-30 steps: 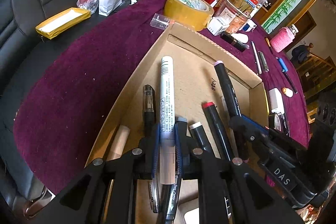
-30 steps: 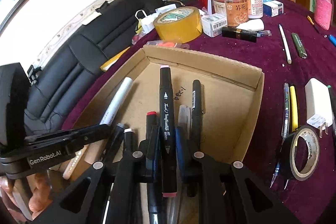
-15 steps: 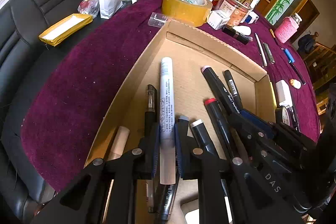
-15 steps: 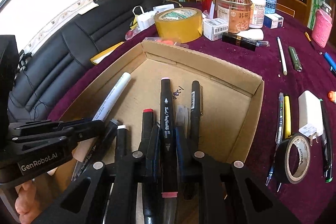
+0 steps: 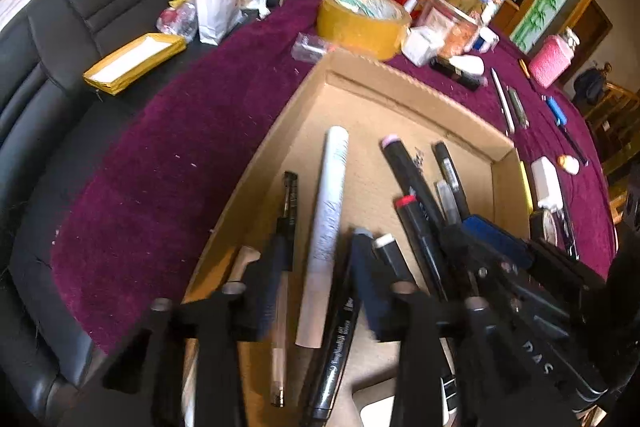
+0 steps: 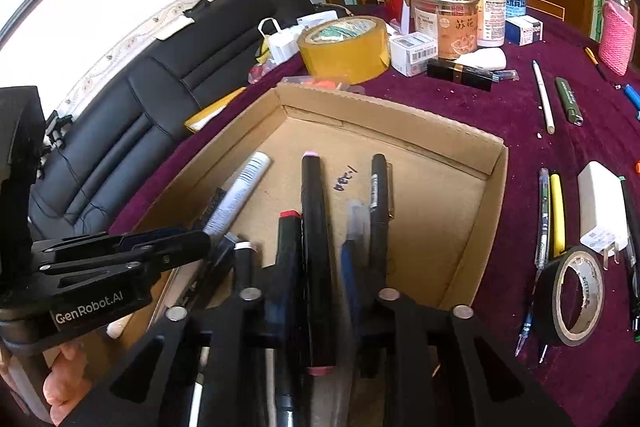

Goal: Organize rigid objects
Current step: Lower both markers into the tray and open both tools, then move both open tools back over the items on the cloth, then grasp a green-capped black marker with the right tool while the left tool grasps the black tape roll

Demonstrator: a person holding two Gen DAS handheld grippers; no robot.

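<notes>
1. Your left tongs (image 5: 316, 267) are opening; the white marker (image 5: 326, 227) lies between the jaws with a gap on each side, so nothing is gripped.
2. Your right tongs (image 6: 316, 267) are opening too; the black marker with pink ends (image 6: 314, 247) sits between the jaws, pads off it, resting in the box.
3. Both markers lie flat in the cardboard box (image 6: 400, 119), lengthwise and roughly parallel, among other pens: a red-capped marker (image 6: 289, 239), a black clip pen (image 6: 378, 199), and a clear gel pen (image 5: 280, 327) by the left wall.
4. Handling, by my guess: these are light, stiff plastic barrels, smooth and round, so they'll roll or slip if pinched near an end. Take them mid-barrel, jaws across the long axis. Not fragile, but caps may pop if squeezed there.
5. Loose on the purple-clothed surface (image 6: 500, 107), right of the box: a yellow pen (image 6: 557, 215), a white charger plug (image 6: 602, 211), a roll of black tape (image 6: 576, 301), a white stylus (image 6: 543, 99) and a green pen (image 6: 568, 101) farther back.
6. The charger is blocky and heavier; grip its flat sides. Take the tape roll across its wall, not its rim.
7. The big yellow tape roll (image 5: 362, 17) and jars sit behind the box.
</notes>
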